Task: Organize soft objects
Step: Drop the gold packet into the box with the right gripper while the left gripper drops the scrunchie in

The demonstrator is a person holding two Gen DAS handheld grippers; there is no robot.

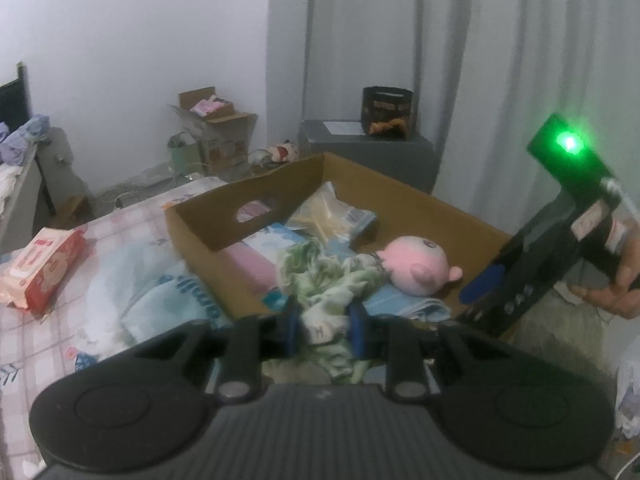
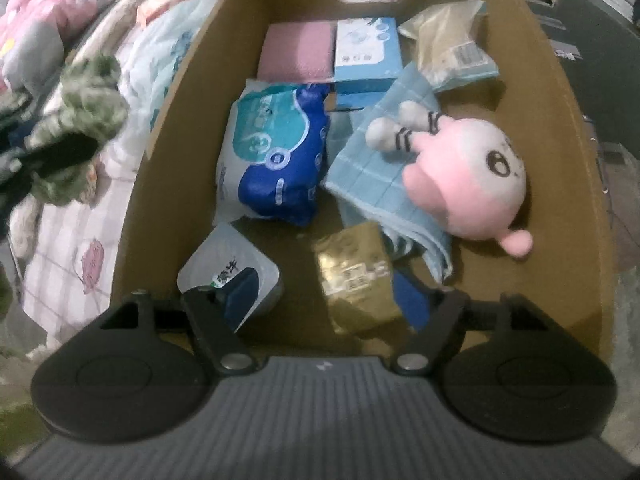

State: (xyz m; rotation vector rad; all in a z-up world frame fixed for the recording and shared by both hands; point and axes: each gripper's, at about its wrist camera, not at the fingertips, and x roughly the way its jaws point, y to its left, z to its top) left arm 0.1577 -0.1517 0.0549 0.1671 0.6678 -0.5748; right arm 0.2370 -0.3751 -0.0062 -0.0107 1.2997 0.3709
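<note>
The left gripper (image 1: 325,330) was pinching a green-and-white patterned cloth (image 1: 324,276) between its blue pads, the fabric bunched up just beyond the fingertips and hanging over the near edge of the cardboard box (image 1: 280,184). In the right wrist view the same cloth (image 2: 76,128) appeared as a blurred green bundle at the far left, outside the box's left wall.

The right gripper (image 2: 320,300) pointed steeply down into the box (image 2: 560,160) with its jaws spread wide. A gold-wrapped packet (image 2: 356,276) lay between the fingers, but the pads did not press on it. Just beside the left finger sat a white sealed cup (image 2: 224,268).

Counted inside the box from the right wrist view: one pink plush toy (image 2: 468,184) at the right, lying on one light blue towel (image 2: 384,160); one blue-and-white soft pack (image 2: 276,160) left of the towel; one pink block (image 2: 298,52) and one pale blue carton (image 2: 368,54) side by side at the far end; one yellowish plastic bag (image 2: 448,48) in the far right corner. Together with the gold packet and the cup, that made eight items.

The box rested on a bed with a pink checked sheet (image 1: 60,340). One red pack of wipes (image 1: 42,268) lay on the sheet, well apart to the left of the box.
</note>
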